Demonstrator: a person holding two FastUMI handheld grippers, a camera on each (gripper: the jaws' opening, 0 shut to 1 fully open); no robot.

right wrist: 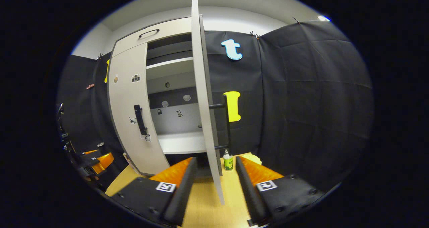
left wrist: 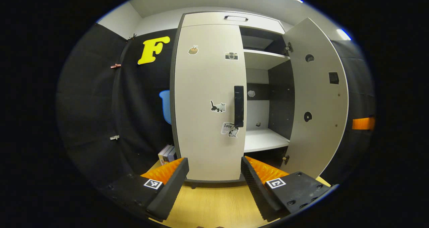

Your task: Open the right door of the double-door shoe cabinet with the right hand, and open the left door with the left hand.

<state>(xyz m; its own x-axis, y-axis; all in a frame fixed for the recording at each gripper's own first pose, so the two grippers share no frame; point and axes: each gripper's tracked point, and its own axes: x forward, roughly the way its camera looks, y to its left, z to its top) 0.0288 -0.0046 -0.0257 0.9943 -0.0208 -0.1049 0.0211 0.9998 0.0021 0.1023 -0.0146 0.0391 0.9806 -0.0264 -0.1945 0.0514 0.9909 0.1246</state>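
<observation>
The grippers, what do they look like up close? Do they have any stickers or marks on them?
Each gripper, left gripper and right gripper, has two long fingers with ribbed inner faces. The fingers sit on chunky black blocks with small screw holes. Every block carries a little square black-and-white tag, like a puzzle code. No cables or sleeves are visible.

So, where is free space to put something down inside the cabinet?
The lower shelf behind the open right door is mostly bare; one small thing sits at its back. The upper shelf looks bare too. The left door hides the other half.
</observation>
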